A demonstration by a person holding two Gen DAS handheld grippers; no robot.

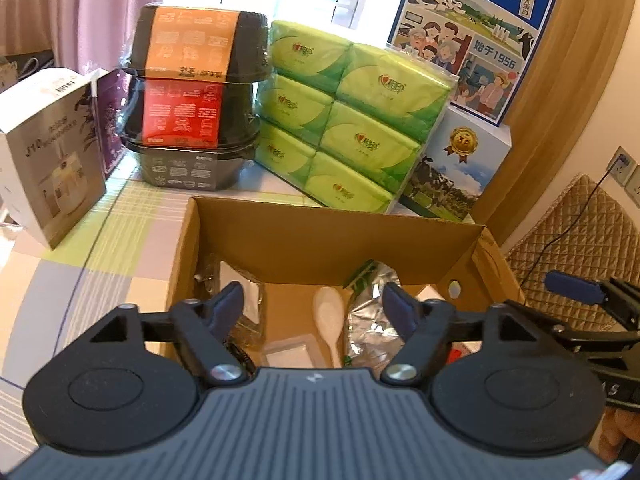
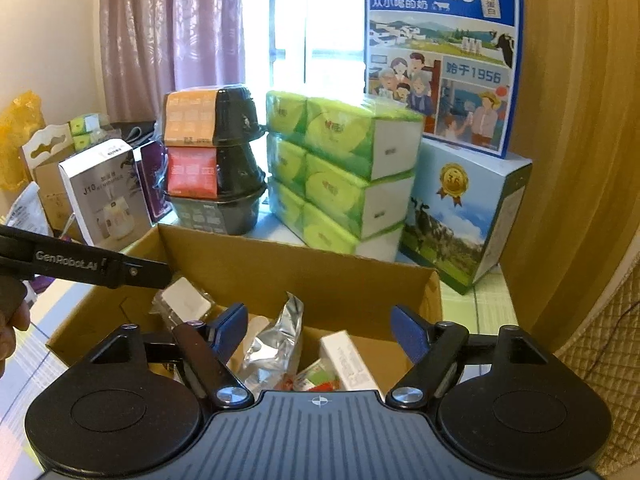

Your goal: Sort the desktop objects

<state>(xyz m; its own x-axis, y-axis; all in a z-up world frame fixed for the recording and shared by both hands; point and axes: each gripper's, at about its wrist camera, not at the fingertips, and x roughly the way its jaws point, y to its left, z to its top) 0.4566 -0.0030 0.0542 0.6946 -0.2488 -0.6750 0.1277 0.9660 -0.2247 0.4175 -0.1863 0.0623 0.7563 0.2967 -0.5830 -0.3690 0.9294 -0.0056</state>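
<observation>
Above the open cardboard box (image 1: 320, 236) both grippers hang, and each has its fingers wide apart with nothing between them. Inside this box, under the left gripper (image 1: 316, 308), lie a white plastic spoon (image 1: 330, 320), a silver foil bag (image 1: 370, 320) just right of the spoon, and a small clear packet (image 1: 290, 354). Under the right gripper (image 2: 320, 330) a white carton (image 2: 348, 360) lies in the box beside the same foil bag. Behind the box stand green tissue packs (image 1: 352, 120), stacked black bowls (image 1: 196, 96) and a blue milk carton (image 1: 472, 36).
</observation>
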